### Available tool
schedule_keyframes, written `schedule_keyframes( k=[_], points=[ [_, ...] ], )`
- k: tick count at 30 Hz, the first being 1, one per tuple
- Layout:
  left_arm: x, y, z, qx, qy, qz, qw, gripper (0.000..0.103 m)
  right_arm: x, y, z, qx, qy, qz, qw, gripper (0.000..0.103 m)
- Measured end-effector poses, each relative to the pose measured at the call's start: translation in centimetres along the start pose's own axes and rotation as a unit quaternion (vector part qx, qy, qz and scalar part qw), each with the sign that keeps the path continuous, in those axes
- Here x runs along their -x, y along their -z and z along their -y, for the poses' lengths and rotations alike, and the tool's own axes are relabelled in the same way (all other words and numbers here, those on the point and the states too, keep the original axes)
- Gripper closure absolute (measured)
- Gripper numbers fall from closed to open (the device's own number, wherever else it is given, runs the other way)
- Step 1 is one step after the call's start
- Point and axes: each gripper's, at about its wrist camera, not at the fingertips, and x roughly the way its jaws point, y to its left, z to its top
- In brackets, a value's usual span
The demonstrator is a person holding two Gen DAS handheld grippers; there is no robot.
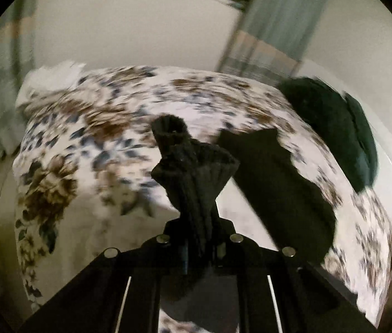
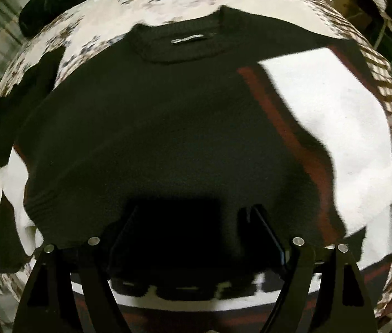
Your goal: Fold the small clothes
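Black ribbed knit, the cuff of a sleeve [image 1: 193, 166], is pinched in the left tool [image 1: 196, 238], which is closed on it. The sleeve stands up from between the fingers and fans out above them, lifted off the floral bedspread [image 1: 90, 138]. I judge it is held so in order to carry it over the body of the sweater.

The black sweater [image 2: 154, 127] lies flat on the bed, collar [image 2: 185, 41] at the far side, hem near. The right tool [image 2: 193, 238] hovers over the hem with its fingers spread apart and holds nothing. A white cloth with red stripe [image 2: 329, 116] lies under the sweater at right.
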Motion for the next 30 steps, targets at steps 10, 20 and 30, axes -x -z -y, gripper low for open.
schedule_keyframes(
  k=[10, 20, 30],
  points=[
    [5.1, 6.3, 13.7, -0.147, 0.072, -0.029, 0.9862, 0.095, 1.1, -0.7, 4.9, -0.027, 0.057, 0.000, 0.998, 0.020],
    [8.8, 15.0, 24.1, -0.262, 0.124, -0.070, 0.9545, 0.095, 1.8, -1.9, 8.8, -0.038, 0.059, 0.008, 0.997, 0.020],
    [10.3, 23.9, 31.7, -0.345, 0.143, -0.108, 0.9214, 0.095, 1.6, -1.8, 17.5, -0.101, 0.048, 0.004, 0.994, 0.020]
  ],
)
